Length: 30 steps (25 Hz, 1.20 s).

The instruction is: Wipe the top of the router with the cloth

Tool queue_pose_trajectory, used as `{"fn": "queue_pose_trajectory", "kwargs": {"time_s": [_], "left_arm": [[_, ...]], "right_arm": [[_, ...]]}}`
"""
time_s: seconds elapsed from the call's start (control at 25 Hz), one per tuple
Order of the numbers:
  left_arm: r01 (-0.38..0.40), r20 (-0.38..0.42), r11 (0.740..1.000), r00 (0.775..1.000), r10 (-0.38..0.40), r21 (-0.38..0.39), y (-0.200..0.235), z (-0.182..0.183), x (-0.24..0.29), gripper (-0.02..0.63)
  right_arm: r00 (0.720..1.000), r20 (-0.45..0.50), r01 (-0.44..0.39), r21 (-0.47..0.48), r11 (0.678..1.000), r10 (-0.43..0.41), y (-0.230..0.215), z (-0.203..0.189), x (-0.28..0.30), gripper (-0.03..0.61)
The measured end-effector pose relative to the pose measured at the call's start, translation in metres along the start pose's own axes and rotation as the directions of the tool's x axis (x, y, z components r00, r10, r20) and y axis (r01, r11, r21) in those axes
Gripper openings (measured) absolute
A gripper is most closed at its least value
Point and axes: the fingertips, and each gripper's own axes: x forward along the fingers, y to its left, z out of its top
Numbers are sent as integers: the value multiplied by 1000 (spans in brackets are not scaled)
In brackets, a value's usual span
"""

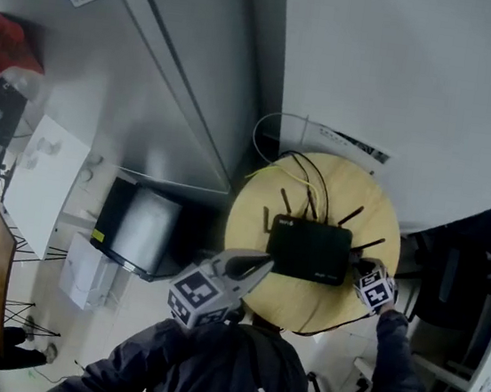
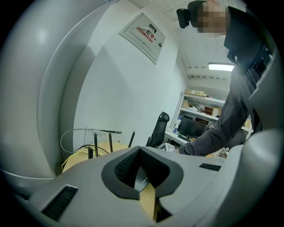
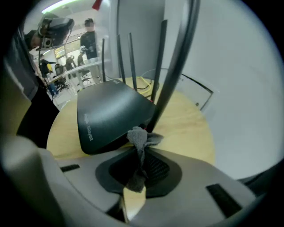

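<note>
A black router (image 1: 308, 250) with several upright antennas lies on a round wooden table (image 1: 253, 209). My right gripper (image 3: 141, 148) is shut on a small grey cloth (image 3: 142, 138), which bunches out of the jaws beside the router's (image 3: 106, 113) near corner, at the foot of an antenna (image 3: 171, 75). In the head view the right gripper (image 1: 363, 273) sits at the router's right edge. My left gripper (image 1: 259, 264) hovers at the table's front left edge, just left of the router, shut with nothing in it. The left gripper view shows its closed jaws (image 2: 138, 151) and the antennas (image 2: 95, 144) behind.
Yellow and black cables (image 1: 299, 166) trail off the table's back edge towards the white wall. A black box (image 1: 138, 226) stands on the floor to the left. An office chair (image 2: 159, 128) and desks lie beyond the table. A person stands in the distance (image 3: 90, 37).
</note>
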Motion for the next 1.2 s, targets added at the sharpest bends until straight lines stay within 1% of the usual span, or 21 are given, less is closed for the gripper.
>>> {"fn": "queue_pose_trajectory", "kwargs": {"time_s": [0.12,0.28,0.44,0.6,0.76,0.88,1.0,1.04,1.12,1.2], "left_arm": [[-25,-5,1000,1000,25,-4,0,0,-1,-7],[-48,-2,999,999,48,-15,1,-2,-1,-8],[-37,-1,999,999,37,-12,-2,-2,2,-8],[-4,0,1000,1000,4,0,-8,1,9,-8],[25,-2,1000,1000,-25,11,-14,4,12,-8],[42,-17,999,999,-41,20,-16,1,11,-8],[62,-22,998,998,-61,24,-18,0,10,-8],[70,-24,997,997,-70,25,-18,0,10,-8],[88,-21,996,996,-87,29,-20,2,10,-6],[102,-5,994,995,-102,44,-19,10,11,-7]], "right_arm": [[999,-26,-41,-129,991,38,4,9,15,69],[998,-37,-50,-245,968,43,8,11,23,69],[997,-40,-73,-306,949,64,33,6,13,69],[997,-25,-77,-317,945,72,60,-9,-1,69],[997,-11,-75,-262,962,75,83,-23,-11,69],[997,-15,-72,-211,975,70,90,-31,-9,69],[999,-2,-46,-110,993,46,84,-29,-14,69],[999,25,-36,-65,997,38,81,-23,-23,69],[992,126,-24,39,999,19,78,-1,-49,69],[968,253,-35,143,989,-2,77,34,-83,69]]}}
